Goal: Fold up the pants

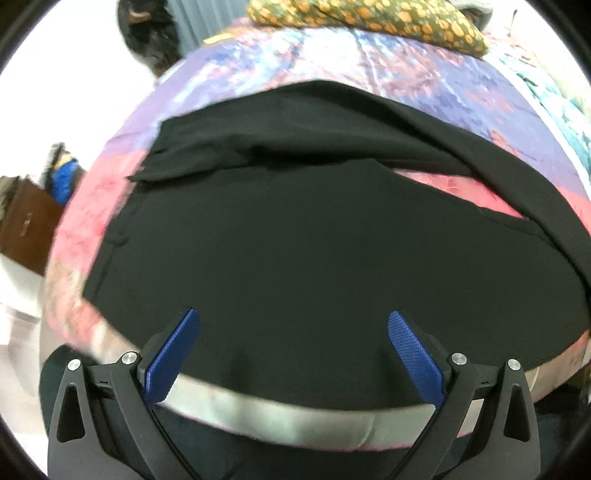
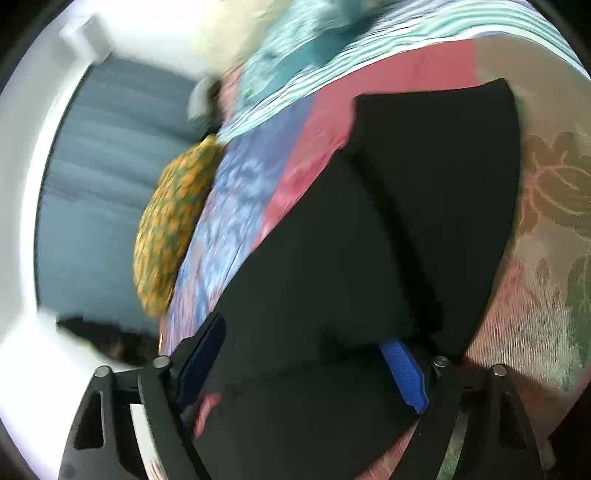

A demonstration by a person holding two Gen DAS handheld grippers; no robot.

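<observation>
1. While the black pants (image 1: pixel 295 240) lie spread across the patchwork bedspread (image 1: pixel 110 206), the left gripper (image 1: pixel 293 325) hovers over their near edge at the bed's side, its jaws wide apart and holding nothing.
2. Toward the far side in the left wrist view, one strip of the pants is doubled over, with a sliver of pink bedspread showing under it; that layer looks uneven and should be smoothed before any further fold.
3. Beyond the pants sits an orange-spotted cushion (image 1: pixel 369 18), well clear of the work.
4. On the right, the right gripper (image 2: pixel 301 339) is low over the same pants (image 2: pixel 369 221), jaws apart; whether cloth lies between the fingers is lost in blur.
5. To do this step well, I judge both grippers should pinch matching points on one edge, lift together, and carry it across evenly so the layers land aligned.
</observation>
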